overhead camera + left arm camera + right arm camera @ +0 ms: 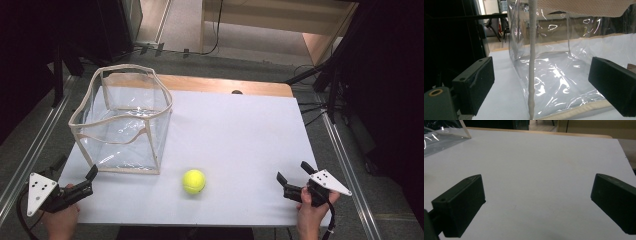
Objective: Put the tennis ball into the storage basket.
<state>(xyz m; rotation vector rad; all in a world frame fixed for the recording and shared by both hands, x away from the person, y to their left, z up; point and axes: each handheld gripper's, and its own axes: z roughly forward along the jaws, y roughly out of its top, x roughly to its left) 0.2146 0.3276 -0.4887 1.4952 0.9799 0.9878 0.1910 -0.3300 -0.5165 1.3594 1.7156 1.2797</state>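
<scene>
A clear plastic box (122,120) with beige trim stands open-topped at the left of the white table (240,135). A yellow tennis ball (194,181) lies near the front edge, to the right of the box's near corner. My left gripper (75,169) is at the front left corner, open, pointing at the box. In the left gripper view its jaws (541,67) stand wide apart on either side of the box's near corner seam (532,75), not touching it. My right gripper (294,173) is at the front right, open, with bare table between its jaws (539,182).
Metal rails (30,150) run along both sides of the table. A wooden strip (225,84) lines the far edge. Cables (312,107) trail on the floor at the back right. The box's corner (446,135) shows at the top left of the right gripper view.
</scene>
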